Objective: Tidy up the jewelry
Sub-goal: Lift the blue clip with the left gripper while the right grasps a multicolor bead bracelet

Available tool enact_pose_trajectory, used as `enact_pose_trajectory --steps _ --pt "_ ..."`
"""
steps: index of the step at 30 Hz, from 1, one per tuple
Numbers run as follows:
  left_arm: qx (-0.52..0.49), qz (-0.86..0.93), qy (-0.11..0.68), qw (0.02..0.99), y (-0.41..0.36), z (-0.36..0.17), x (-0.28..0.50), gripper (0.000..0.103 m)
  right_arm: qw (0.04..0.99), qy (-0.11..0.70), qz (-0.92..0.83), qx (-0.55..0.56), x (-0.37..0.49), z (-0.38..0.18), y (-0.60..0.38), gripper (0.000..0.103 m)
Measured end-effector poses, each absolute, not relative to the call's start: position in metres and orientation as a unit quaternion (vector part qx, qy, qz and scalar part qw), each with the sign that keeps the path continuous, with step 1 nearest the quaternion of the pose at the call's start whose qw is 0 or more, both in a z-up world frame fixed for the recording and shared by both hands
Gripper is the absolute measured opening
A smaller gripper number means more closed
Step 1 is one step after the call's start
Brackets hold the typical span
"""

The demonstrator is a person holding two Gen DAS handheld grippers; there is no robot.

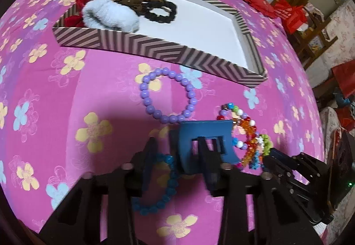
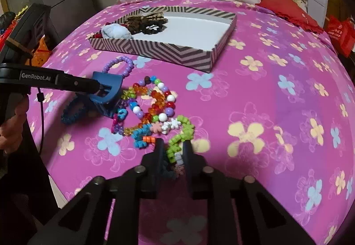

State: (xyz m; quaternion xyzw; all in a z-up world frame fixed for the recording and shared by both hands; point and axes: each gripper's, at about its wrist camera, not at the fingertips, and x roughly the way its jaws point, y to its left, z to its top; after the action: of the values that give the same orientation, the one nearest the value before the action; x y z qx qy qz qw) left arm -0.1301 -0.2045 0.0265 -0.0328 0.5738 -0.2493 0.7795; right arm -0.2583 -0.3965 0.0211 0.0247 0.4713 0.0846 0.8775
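lying crosswise, blue hair claw (image 1: 199,145) upright

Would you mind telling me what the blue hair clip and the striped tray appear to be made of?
Blue hair clip: likely matte plastic, given its rigid, moulded, unglossy body. Striped tray: seemingly printed cardboard, with thin folded walls and a plain white inside.

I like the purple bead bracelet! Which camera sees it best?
The left wrist view: the whole purple bracelet lies as an open ring, nothing covering it. In the right wrist view it is smaller, farther off, and the blue hair clip hides its near end.
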Motion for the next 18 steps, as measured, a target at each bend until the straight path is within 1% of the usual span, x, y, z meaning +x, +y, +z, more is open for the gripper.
enact_pose_trajectory --steps 1,3,7,11,12,18 --pt "-0.031 -0.255 0.573 0.778 -0.206 0.027 -0.131 0.014 0.877 0.473 0.085 0.023 -0.259 0.022 -0.396 0.011" --pt "-0.015 -0.256 0.567 0.783 -0.209 0.03 -0.133 0.012 0.873 0.477 0.094 0.035 -0.26 0.024 -0.399 0.012" --pt "-0.016 -0.262 0.556 0.789 -0.207 0.035 -0.135 0.011 0.88 0.463 0.094 0.05 -0.266 0.036 -0.406 0.012" --pt "-0.021 -0.269 0.537 0.8 -0.203 0.052 -0.136 0.011 0.892 0.438 0.094 0.053 -0.267 0.062 -0.41 0.012" --pt "-0.023 -0.27 0.532 0.802 -0.201 0.057 -0.136 0.008 0.896 0.432 0.094 0.05 -0.267 0.068 -0.41 0.012" --pt "-0.041 -0.271 0.523 0.807 -0.193 0.072 -0.13 0.008 0.911 0.398 0.099 0.04 -0.259 0.103 -0.41 0.012"
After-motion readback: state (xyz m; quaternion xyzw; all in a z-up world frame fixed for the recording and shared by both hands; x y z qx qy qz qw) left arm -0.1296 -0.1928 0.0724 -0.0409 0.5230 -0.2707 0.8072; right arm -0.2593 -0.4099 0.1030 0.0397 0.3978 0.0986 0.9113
